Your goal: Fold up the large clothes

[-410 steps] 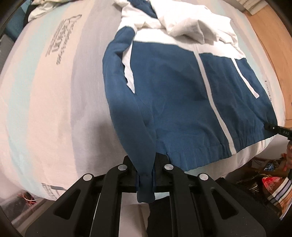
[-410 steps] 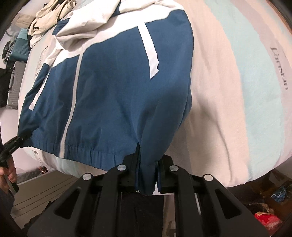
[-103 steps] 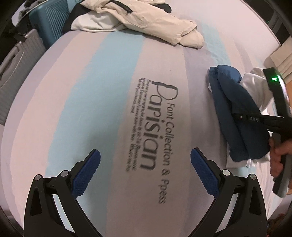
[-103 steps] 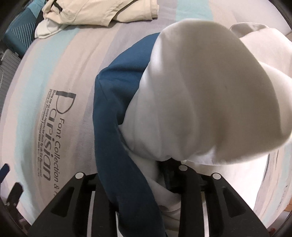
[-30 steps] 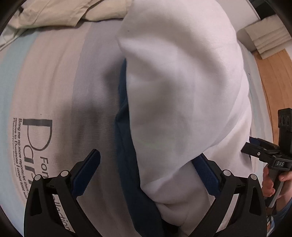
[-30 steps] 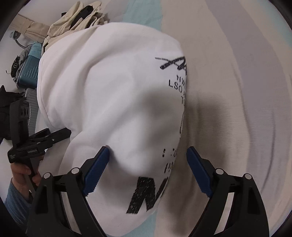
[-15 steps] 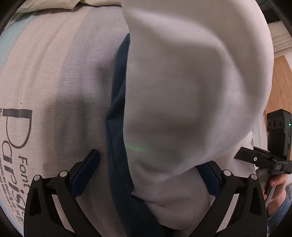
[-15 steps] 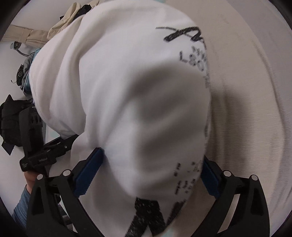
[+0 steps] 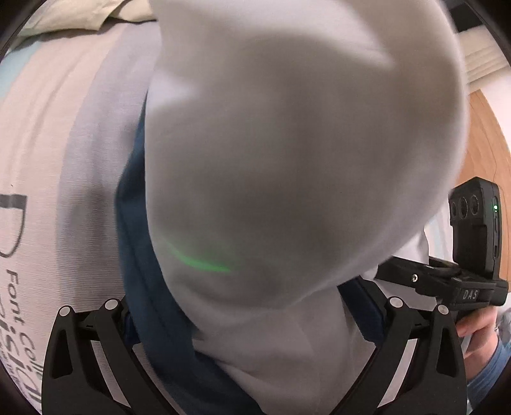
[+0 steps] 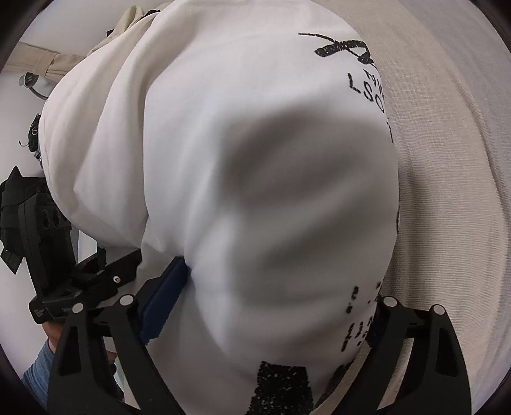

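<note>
Folded blue-and-white fabric jacket bundle (image 9: pixel 287 159), frame centre, on striped bed (image 9: pixel 64 143). Left tool (image 9: pixel 252 322), right tool (image 10: pixel 258 313): wide, straddling it. Step: gathering bundle. Next: close both, lift evenly.

A bed sheet (image 9: pixel 48 166) striped in beige, grey and pale blue, with dark printed lettering, covers the bed. Wooden flooring (image 9: pixel 485 134) shows past the bed's right edge. Beige clothing (image 9: pixel 80 16) lies at the far side, against a white wall (image 10: pixel 12 127).
</note>
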The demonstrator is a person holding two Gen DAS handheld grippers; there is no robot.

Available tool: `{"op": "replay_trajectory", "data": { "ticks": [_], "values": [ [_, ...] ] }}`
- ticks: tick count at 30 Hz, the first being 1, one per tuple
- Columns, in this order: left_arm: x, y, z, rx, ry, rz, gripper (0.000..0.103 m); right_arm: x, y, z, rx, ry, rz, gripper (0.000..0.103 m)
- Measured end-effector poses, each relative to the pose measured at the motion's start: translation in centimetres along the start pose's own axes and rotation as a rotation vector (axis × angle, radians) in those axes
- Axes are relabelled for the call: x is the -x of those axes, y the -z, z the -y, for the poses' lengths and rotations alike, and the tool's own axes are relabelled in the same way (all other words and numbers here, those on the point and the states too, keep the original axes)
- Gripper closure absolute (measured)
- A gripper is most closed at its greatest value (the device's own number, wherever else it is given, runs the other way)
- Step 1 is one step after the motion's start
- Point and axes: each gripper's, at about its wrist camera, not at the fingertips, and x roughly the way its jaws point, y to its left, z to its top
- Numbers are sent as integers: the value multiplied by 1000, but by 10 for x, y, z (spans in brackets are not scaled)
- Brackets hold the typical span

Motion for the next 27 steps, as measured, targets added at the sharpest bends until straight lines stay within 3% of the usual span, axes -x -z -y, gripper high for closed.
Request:
{"op": "replay_trajectory", "data": {
  "ticks": [5,14,15,19,27],
  "values": [
    [3,3,2,16,6,5,8,7,3,-7,25,5,32,24],
    [10,-4,13,0,-12,17,36,17,4,-10,59,-15,61,53],
    [5,9,28,1,-18,18,41,19,4,-12,70,-19,64,57],
    [8,8,40,-4,-34,18,53,24,4,-19,87,-31,79,64],
    [32,-3,56,-44,-82,33,58,56,16,-15,127,-67,131,73]
  ]
}}
